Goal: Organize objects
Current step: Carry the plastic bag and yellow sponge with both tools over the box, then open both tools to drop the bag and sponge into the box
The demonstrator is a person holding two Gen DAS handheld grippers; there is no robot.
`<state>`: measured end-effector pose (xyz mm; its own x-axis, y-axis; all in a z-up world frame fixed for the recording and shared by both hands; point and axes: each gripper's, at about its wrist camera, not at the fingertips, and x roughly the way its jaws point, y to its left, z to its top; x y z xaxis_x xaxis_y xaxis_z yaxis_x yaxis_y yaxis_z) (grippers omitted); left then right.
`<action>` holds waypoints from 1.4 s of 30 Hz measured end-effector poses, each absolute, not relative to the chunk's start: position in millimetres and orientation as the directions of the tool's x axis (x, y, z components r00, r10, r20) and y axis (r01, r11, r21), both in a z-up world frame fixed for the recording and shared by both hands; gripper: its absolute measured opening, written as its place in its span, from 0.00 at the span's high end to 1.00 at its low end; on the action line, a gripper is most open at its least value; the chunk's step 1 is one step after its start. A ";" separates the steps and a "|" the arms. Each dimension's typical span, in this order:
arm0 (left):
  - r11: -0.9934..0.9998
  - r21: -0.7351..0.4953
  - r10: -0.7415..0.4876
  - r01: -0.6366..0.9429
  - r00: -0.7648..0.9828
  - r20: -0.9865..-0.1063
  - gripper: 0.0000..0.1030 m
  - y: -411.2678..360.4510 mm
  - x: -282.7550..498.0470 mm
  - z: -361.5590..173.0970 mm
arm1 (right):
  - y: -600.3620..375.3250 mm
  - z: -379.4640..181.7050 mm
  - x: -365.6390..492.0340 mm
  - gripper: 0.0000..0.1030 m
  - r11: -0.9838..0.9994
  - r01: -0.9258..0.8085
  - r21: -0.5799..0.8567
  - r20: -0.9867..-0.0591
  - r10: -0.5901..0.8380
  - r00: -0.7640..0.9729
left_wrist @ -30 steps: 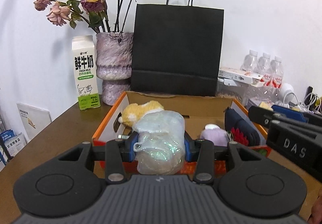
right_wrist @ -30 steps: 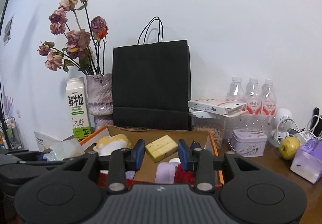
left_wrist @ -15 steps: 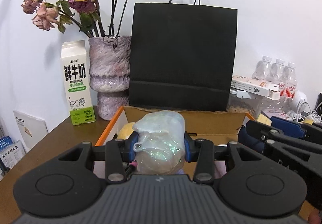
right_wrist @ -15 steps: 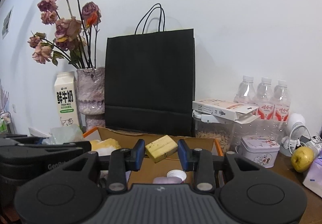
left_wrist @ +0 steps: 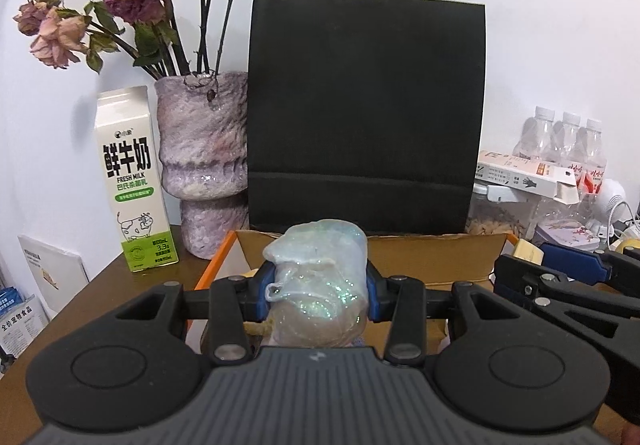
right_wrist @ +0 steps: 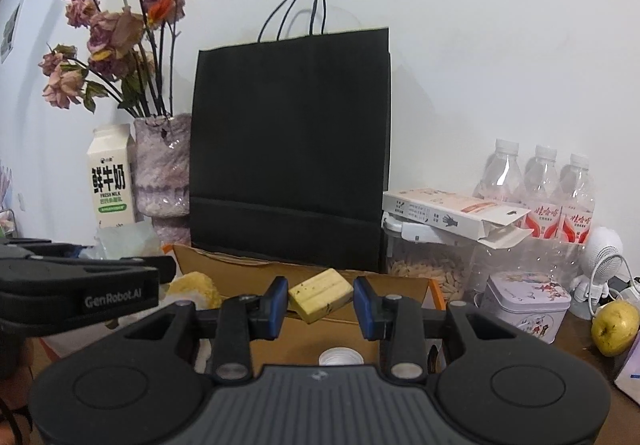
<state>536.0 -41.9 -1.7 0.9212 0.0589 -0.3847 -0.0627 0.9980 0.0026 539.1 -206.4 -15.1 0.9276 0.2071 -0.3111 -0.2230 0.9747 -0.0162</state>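
Lettering first: the milk carton (left_wrist: 134,181) reads "FRESH MILK", and my left tongs (left_wrist: 318,291) carry "GenRobot.AI" in the right view. They clamp a shimmery plastic cup (left_wrist: 318,285); my right tongs (right_wrist: 320,299) pinch a yellow block (right_wrist: 320,294), both over the cardboard box (left_wrist: 432,255).

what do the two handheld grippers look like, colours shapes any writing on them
Both match: the left gripper and right gripper have a ribbed grey body, matte black linkage arms with silver rivets and two round black discs. The fingers carry blue pads. Seen side-on from the right wrist view, the left one's black side bears white lettering, GenRobot.AI. No cables or sleeves show.
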 end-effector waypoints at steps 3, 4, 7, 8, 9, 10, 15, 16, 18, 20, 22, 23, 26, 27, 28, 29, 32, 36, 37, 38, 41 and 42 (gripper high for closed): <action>0.998 0.006 0.057 -0.060 0.917 -0.395 0.58 -39.6 540.9 -4.5 | -206.6 -18.4 544.4 0.67 0.974 -0.226 -0.020 -0.326 0.207 0.923; 0.998 0.008 0.057 -0.058 0.916 -0.397 0.58 -39.0 542.3 -5.5 | -206.6 -19.3 545.4 0.67 0.974 -0.227 -0.020 -0.330 0.208 0.921; 0.998 0.010 0.058 -0.058 0.913 -0.403 0.56 -36.9 543.8 -7.1 | -207.5 -21.0 547.0 0.67 0.974 -0.228 -0.019 -0.338 0.208 0.918; 0.998 0.012 0.060 -0.060 0.913 -0.404 0.55 -36.5 543.8 -7.4 | -207.9 -21.1 547.2 0.66 0.974 -0.226 -0.018 -0.341 0.207 0.917; 0.998 0.016 0.063 -0.062 0.912 -0.405 0.54 -35.8 543.8 -7.9 | -208.3 -21.2 547.5 0.66 0.975 -0.223 -0.017 -0.344 0.204 0.916; 0.998 0.017 0.064 -0.062 0.912 -0.406 0.53 -35.3 544.1 -8.1 | -208.7 -21.5 547.9 0.66 0.975 -0.221 -0.016 -0.350 0.202 0.915; 0.996 0.022 0.084 -0.082 0.911 -0.403 0.38 -28.6 545.1 -7.9 | -209.5 -22.7 549.2 0.42 0.979 -0.202 -0.021 -0.358 0.182 0.916; 0.996 0.023 0.089 -0.087 0.913 -0.399 0.24 -27.0 545.1 -7.6 | -209.9 -22.3 548.9 0.35 0.980 -0.196 -0.023 -0.355 0.175 0.918; 0.994 0.025 0.105 -0.103 0.919 -0.381 0.05 -23.8 544.0 -6.6 | -210.8 -21.6 548.4 0.14 0.983 -0.181 -0.029 -0.345 0.160 0.925; 0.993 0.031 0.120 -0.116 0.927 -0.355 0.00 -21.1 542.0 -5.1 | -212.2 -20.9 548.0 0.05 0.985 -0.173 -0.028 -0.340 0.153 0.928; 0.992 0.030 0.127 -0.124 0.927 -0.353 0.00 -18.4 542.1 -3.7 | -212.7 -20.7 548.3 0.00 0.986 -0.167 -0.028 -0.341 0.147 0.929; 0.992 0.026 0.126 -0.125 0.926 -0.357 0.00 -17.0 542.5 -3.4 | -212.7 -20.9 548.7 0.00 0.986 -0.162 -0.030 -0.341 0.143 0.929; 0.991 0.025 0.129 -0.129 0.923 -0.363 0.00 -13.9 543.0 -3.4 | -212.3 -21.5 549.3 0.00 0.986 -0.160 -0.034 -0.346 0.139 0.928; 0.991 0.026 0.131 -0.130 0.922 -0.363 0.00 -13.6 542.7 -3.8 | -212.2 -21.8 549.2 0.00 0.987 -0.159 -0.035 -0.347 0.137 0.928; 0.991 0.026 0.131 -0.131 0.922 -0.364 0.00 -13.1 542.6 -3.7 | -212.2 -21.9 549.3 0.00 0.987 -0.157 -0.037 -0.348 0.135 0.928; 0.991 0.025 0.131 -0.131 0.922 -0.365 0.00 -12.5 542.5 -3.8 | -212.3 -21.6 549.0 0.00 0.987 -0.157 -0.037 -0.348 0.135 0.928; 0.991 0.022 0.128 -0.129 0.921 -0.367 0.00 -12.0 541.2 -3.7 | -212.1 -21.7 548.7 0.00 0.987 -0.158 -0.039 -0.347 0.135 0.928; 0.992 0.018 0.125 -0.126 0.924 -0.361 0.00 -11.7 537.4 -1.5 | -211.5 -19.9 545.2 0.00 0.986 -0.160 -0.042 -0.343 0.136 0.929; 0.992 0.018 0.124 -0.125 0.925 -0.360 0.00 -11.7 536.0 -0.9 | -211.6 -19.2 544.2 0.00 0.986 -0.162 -0.040 -0.342 0.139 0.929; 0.992 0.019 0.123 -0.125 0.925 -0.358 0.00 -11.8 535.0 -0.2 | -211.7 -18.1 542.7 0.00 0.986 -0.163 -0.039 -0.341 0.141 0.929; 0.992 0.017 0.120 -0.122 0.927 -0.355 0.00 -11.5 529.3 1.6 | -213.1 -15.1 537.7 0.00 0.985 -0.167 -0.032 -0.337 0.147 0.930; 0.992 0.017 0.120 -0.122 0.927 -0.355 0.00 -11.5 527.0 2.1 | -213.6 -14.2 535.5 0.00 0.985 -0.169 -0.032 -0.336 0.148 0.930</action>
<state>527.1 -11.5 2.1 0.9273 0.1202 -0.3546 -0.1221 0.9924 0.0172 535.5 -213.6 -14.2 0.9300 0.1484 -0.3362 -0.1687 0.9852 -0.0316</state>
